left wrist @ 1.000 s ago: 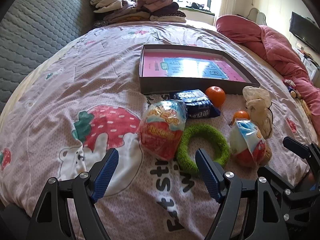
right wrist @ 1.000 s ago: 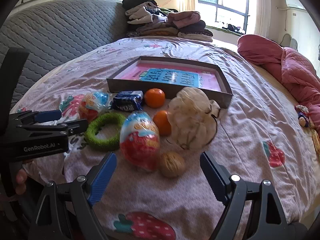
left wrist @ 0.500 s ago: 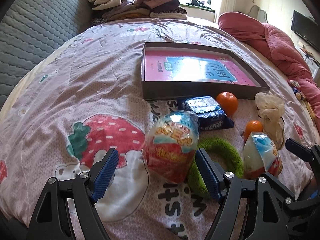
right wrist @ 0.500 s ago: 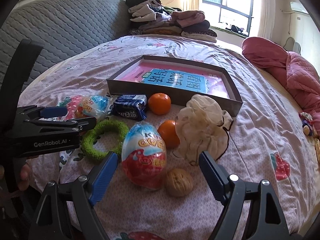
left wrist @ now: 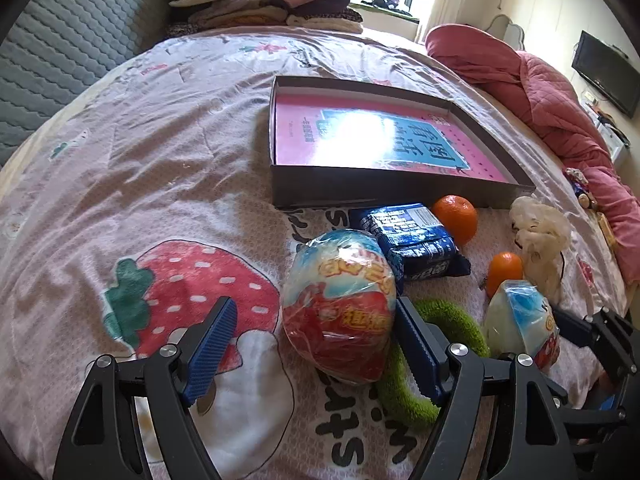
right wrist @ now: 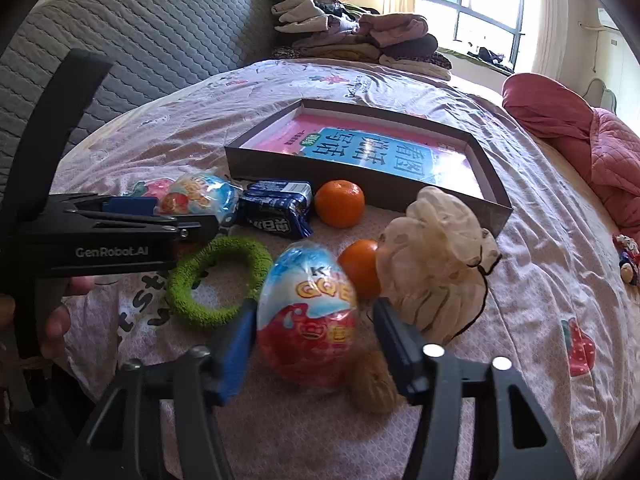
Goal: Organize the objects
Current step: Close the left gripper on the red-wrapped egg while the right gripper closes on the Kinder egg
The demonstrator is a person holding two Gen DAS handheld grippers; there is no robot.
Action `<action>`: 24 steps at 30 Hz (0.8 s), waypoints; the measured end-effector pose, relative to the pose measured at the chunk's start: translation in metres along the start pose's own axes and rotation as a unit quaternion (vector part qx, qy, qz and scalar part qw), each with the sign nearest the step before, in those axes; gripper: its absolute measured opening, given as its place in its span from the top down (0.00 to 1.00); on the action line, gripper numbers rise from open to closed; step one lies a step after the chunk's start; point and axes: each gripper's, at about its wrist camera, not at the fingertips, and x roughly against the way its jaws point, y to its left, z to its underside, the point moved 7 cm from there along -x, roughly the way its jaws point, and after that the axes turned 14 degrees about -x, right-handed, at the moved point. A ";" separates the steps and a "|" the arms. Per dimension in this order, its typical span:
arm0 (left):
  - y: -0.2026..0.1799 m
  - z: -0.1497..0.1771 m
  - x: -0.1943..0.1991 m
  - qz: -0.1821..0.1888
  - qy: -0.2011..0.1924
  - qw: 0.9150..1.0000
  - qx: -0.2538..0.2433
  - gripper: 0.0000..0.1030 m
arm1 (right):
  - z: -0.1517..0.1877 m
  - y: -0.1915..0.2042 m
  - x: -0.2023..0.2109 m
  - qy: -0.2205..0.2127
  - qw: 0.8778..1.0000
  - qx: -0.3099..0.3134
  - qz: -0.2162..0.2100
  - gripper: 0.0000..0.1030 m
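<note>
Two wrapped toy eggs lie on the bed. My left gripper (left wrist: pixel 316 344) is open around the left egg (left wrist: pixel 340 308), its right finger touching it. My right gripper (right wrist: pixel 316 344) is open, fingers either side of the right egg (right wrist: pixel 308 316). A green ring (right wrist: pixel 218 280), a blue snack pack (right wrist: pixel 276 208), two oranges (right wrist: pixel 340 202) (right wrist: pixel 360 274), a walnut (right wrist: pixel 372 384) and a cream fabric pouch (right wrist: pixel 436 268) lie around them. A shallow dark box (left wrist: pixel 400 192) with a pink and blue book inside sits behind.
A pile of folded clothes (left wrist: pixel 264 4) lies at the far end of the bed. A red quilt (left wrist: pixel 560 96) is bunched at the right. A grey padded headboard (right wrist: pixel 140 40) runs along the left. A small toy (right wrist: pixel 628 260) lies at the right edge.
Both grippers moved forward toward the eggs. The left one now has its egg between its fingers. The right one's fingers have narrowed around its egg.
</note>
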 end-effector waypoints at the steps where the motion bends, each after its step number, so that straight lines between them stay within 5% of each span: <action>1: 0.000 0.000 -0.002 0.003 0.001 1.000 0.000 0.22 | 0.000 0.001 -0.001 0.000 1.000 0.003 0.003 0.51; 4: 0.001 -0.002 -0.008 0.006 0.003 1.000 0.002 0.24 | 0.001 0.002 -0.002 -0.001 1.000 0.007 0.001 0.52; 9: -0.001 -0.004 -0.011 0.014 0.001 1.000 -0.003 0.47 | -0.002 -0.002 0.006 -0.010 1.000 -0.006 -0.011 0.52; 24: -0.014 -0.005 0.019 0.018 -0.032 0.999 -0.011 0.48 | -0.010 -0.004 0.024 -0.031 0.999 -0.023 -0.028 0.52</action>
